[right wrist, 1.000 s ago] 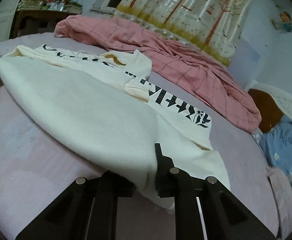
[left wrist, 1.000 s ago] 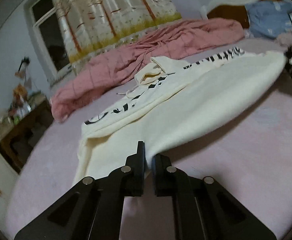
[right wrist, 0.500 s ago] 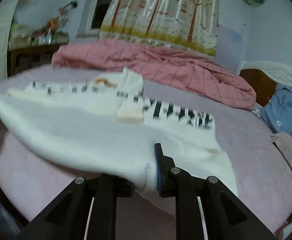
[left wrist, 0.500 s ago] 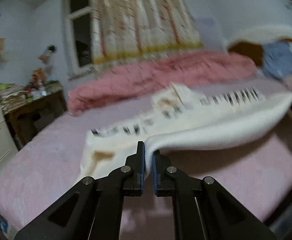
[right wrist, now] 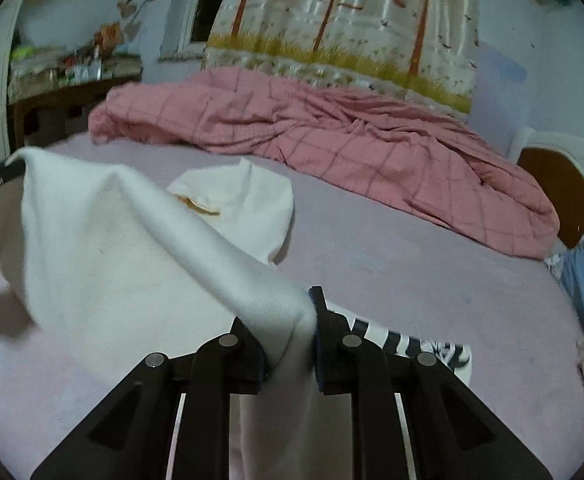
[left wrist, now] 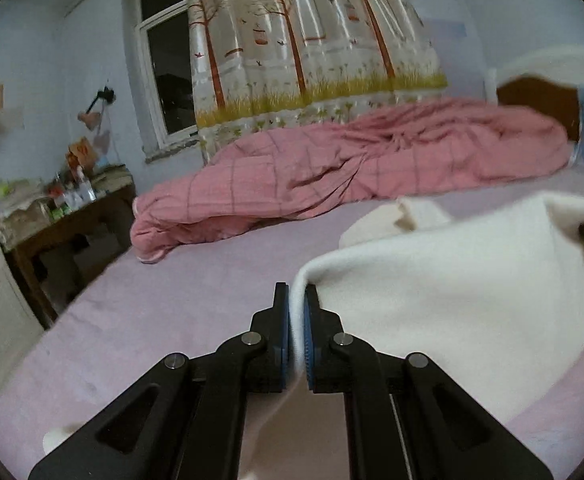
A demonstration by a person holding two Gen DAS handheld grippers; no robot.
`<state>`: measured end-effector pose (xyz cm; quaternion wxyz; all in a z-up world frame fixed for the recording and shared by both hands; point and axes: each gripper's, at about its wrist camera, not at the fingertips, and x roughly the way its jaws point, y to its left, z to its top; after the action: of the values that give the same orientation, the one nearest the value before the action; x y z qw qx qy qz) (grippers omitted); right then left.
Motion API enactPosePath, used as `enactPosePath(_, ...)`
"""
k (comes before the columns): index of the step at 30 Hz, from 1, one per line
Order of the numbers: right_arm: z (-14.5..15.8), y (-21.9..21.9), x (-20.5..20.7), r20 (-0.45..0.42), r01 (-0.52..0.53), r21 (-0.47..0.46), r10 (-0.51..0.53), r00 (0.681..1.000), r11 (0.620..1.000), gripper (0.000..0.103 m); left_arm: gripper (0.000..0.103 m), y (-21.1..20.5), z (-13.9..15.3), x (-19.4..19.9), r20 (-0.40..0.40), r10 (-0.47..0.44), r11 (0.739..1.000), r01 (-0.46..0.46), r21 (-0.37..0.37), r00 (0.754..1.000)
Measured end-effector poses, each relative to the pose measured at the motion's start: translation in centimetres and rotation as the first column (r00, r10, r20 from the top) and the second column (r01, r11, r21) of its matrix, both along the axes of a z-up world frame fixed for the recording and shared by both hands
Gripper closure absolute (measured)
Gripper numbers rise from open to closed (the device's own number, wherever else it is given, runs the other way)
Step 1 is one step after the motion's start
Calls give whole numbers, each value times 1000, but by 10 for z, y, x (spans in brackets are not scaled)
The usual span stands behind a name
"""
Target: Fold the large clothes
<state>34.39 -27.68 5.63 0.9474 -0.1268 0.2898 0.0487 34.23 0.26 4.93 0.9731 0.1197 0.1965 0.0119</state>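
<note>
Above the lilac bed (left wrist: 196,304), a cream hoodie (left wrist: 459,288) hangs lifted between two grippers.
Left gripper (left wrist: 296,300) and right gripper (right wrist: 292,312) each have jaws clamped on its hem; a second ago it lay flat, now only its hood (right wrist: 248,196) rests near the pink quilt (right wrist: 331,136).

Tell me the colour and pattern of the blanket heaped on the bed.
Pink with a thin darker grid check; the blanket shows best in the right wrist view.
</note>
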Motion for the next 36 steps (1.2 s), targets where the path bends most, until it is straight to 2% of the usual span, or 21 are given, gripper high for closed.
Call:
enactPosePath(3,-17,3,25,-50,-27,-38,25,998,999,80,96,-2,-19,16,-38,-1,1000,2,21,999)
enactPosePath(4,-24,1,31,-63,-15,-40,12,998,999,69,96,-4,-26,22,-56,-3,999,5,38,998)
enactPosePath(5,-30,-1,34,-66,11,-49,-14,998,999,53,96,-5,-34,28,-70,-3,999,6,45,998)
enactPosePath(7,-38,-4,34,-45,54,-81,-57,997,995,36,96,-8,-56,41,-132,-8,999,15,49,991)
enactPosePath(10,-42,-8,25,-51,24,-95,-29,998,995,32,96,-5,-69,47,-176,-36,999,39,9,984)
enactPosePath(16,-39,-14,-20,-35,-24,-132,19,999,991,26,92,5,-50,18,-50,-75,995,71,-64,996)
enactPosePath(17,-39,-15,-29,-31,-11,-133,7,999,991,24,86,6,-47,11,-23,-79,995,78,-70,997)
enactPosePath(18,-41,-15,-41,-31,4,-142,-8,999,990,23,72,7,-43,3,7,-79,994,79,-71,997)
enactPosePath(19,-43,-14,-52,-32,5,-161,-10,999,987,23,62,8,-39,-3,38,-74,995,76,-71,997)
enactPosePath(20,-46,-11,-64,-25,5,-208,-11,1000,978,23,45,11,-36,-8,65,-57,995,62,-74,996)
enactPosePath(21,-48,-8,-73,-10,13,-246,-16,1000,969,23,39,13,-35,-12,78,-46,995,52,-81,996)
enactPosePath(23,-52,-6,-89,33,53,-344,-45,998,937,23,39,23,-32,-17,93,-28,994,38,-105,995)
enactPosePath(25,-53,-13,-95,31,90,-378,-85,996,921,23,39,34,-31,-20,105,8,993,4,-119,994)
enactPosePath(27,-48,-26,-94,12,100,-341,-102,995,935,29,37,48,-30,-19,103,46,989,-30,-148,994)
enactPosePath(29,-41,-37,-92,8,110,-290,-113,994,951,58,36,63,-31,-14,74,65,977,-48,-206,995)
enactPosePath(30,-36,-44,-88,14,127,-254,-127,992,959,66,36,72,-32,-10,51,85,969,-70,-237,995)
enactPosePath(31,-33,-49,-83,15,138,-228,-139,990,964,84,36,79,-33,-7,37,112,962,-99,-254,993)
enactPosePath(32,-29,-55,-78,13,156,-204,-157,987,966,88,36,84,-35,-5,27,130,956,-118,-268,991)
enactPosePath(34,-21,-68,-60,5,210,-136,-211,978,968,89,36,92,-38,0,-3,169,946,-163,-279,986)
enactPosePath(36,-16,-75,-44,17,244,-116,-243,970,963,90,36,97,-44,7,-40,204,940,-208,-272,978)
